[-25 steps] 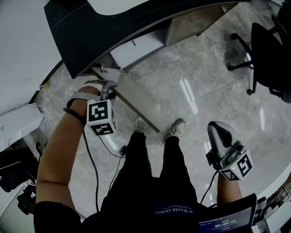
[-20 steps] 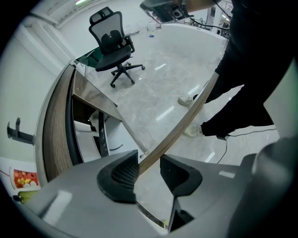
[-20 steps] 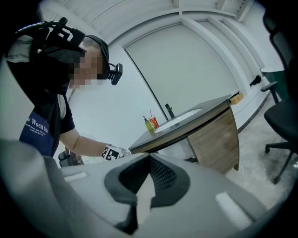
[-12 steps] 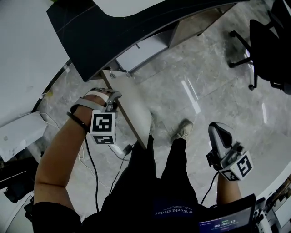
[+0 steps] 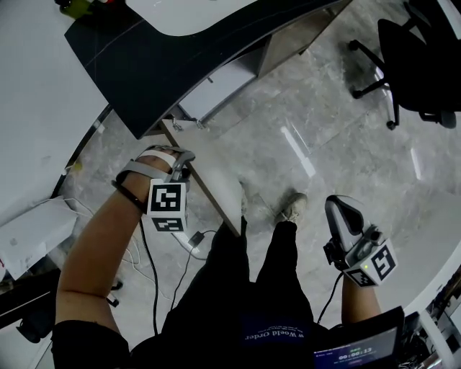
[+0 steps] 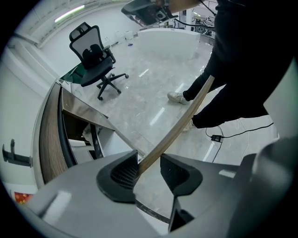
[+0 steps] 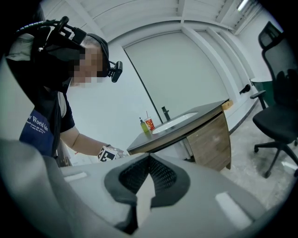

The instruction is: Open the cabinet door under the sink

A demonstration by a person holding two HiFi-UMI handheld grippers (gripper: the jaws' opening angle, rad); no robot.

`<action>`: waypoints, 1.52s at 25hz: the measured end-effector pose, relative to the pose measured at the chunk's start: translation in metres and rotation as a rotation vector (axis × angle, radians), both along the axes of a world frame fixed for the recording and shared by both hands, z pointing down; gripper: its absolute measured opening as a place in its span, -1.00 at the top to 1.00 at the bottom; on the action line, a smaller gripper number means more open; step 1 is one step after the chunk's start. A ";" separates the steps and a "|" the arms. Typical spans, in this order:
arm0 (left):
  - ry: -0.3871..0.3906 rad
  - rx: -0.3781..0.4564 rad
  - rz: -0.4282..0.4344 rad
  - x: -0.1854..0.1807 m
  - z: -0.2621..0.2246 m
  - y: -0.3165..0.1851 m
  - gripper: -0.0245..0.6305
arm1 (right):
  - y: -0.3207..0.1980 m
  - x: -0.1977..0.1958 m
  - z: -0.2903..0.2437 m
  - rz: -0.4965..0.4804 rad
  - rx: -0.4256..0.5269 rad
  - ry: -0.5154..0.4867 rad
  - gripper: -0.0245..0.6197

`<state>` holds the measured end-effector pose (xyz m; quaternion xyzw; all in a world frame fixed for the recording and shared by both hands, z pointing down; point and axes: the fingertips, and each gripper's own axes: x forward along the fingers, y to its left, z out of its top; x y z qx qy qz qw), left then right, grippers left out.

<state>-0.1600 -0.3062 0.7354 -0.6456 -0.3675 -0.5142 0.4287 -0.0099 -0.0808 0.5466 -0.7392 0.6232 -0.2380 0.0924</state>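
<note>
- The person's legs [image 5: 245, 288], in dark trousers, are at the bottom of the head view. One pale shoe [image 5: 292, 207] stands on the grey marble floor [image 5: 317, 137].
- The right claw [image 7: 149, 160] is held beside the right leg, well apart from the cabinet. Its pads meet at the tips and there is nothing between them.
- The left claw [image 5: 180, 164] is on the other side, at the end of a bare forearm, and points steeply down at the cabinet door [image 5: 215, 180].
- In the left gripper view the claw's jaws are apart, with the door's thin wooden edge running between them. The edge lies against one pad [image 6: 125, 174]. There is a visible gap between it and the other pad.
- The cabinet door stands open, angled out from the cabinet front towards the person's legs. Its far end is attached under the tabletop's edge.
- A dark cable [image 5: 153, 274] trails on the floor beside the left arm.
- Above the door is the dark curved tabletop [image 5: 166, 65], with the white sink [image 5: 191, 11] set into it.
- In the right gripper view, a green bottle [image 7: 143, 125] and a red cup [image 7: 149, 124] stand next to the sink.
- A black office chair [image 5: 421, 65] stands far off on the floor.
</note>
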 end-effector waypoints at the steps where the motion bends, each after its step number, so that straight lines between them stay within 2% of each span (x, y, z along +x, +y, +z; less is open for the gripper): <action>1: 0.003 0.000 0.003 0.001 0.000 0.000 0.47 | -0.002 -0.001 -0.004 0.006 0.007 0.001 0.92; 8: 0.044 -0.013 -0.036 0.001 0.003 0.004 0.46 | -0.007 -0.010 -0.034 0.035 0.010 0.002 0.92; 9: 0.045 -0.041 -0.064 0.001 0.002 0.006 0.46 | -0.008 -0.011 -0.039 0.033 0.005 0.006 0.92; 11: 0.035 -0.136 -0.145 0.000 -0.009 0.013 0.17 | -0.012 -0.012 -0.052 0.021 -0.002 0.015 0.92; 13: 0.042 -0.204 -0.199 0.000 -0.023 0.016 0.13 | -0.017 -0.013 -0.065 0.010 -0.008 0.023 0.92; 18: 0.113 -0.257 -0.262 -0.006 -0.063 0.013 0.13 | -0.033 -0.015 -0.092 -0.027 -0.017 0.043 0.92; 21: 0.195 -0.343 -0.330 -0.012 -0.099 0.018 0.16 | -0.047 -0.013 -0.106 -0.049 -0.009 0.049 0.92; 24: 0.326 -0.461 -0.425 -0.015 -0.147 0.021 0.25 | -0.060 -0.007 -0.121 -0.059 0.000 0.060 0.92; 29: 0.539 -0.785 -0.689 -0.022 -0.239 0.029 0.53 | -0.080 -0.006 -0.164 -0.101 0.025 0.102 0.92; 32: 0.636 -0.950 -0.804 -0.029 -0.282 0.037 0.68 | -0.086 -0.008 -0.188 -0.135 0.042 0.116 0.92; 35: 0.697 -1.057 -0.886 -0.032 -0.314 0.047 0.85 | -0.079 -0.011 -0.212 -0.164 0.073 0.137 0.92; 38: 0.781 -1.113 -0.903 -0.018 -0.343 0.050 0.92 | -0.068 -0.004 -0.234 -0.182 0.117 0.161 0.92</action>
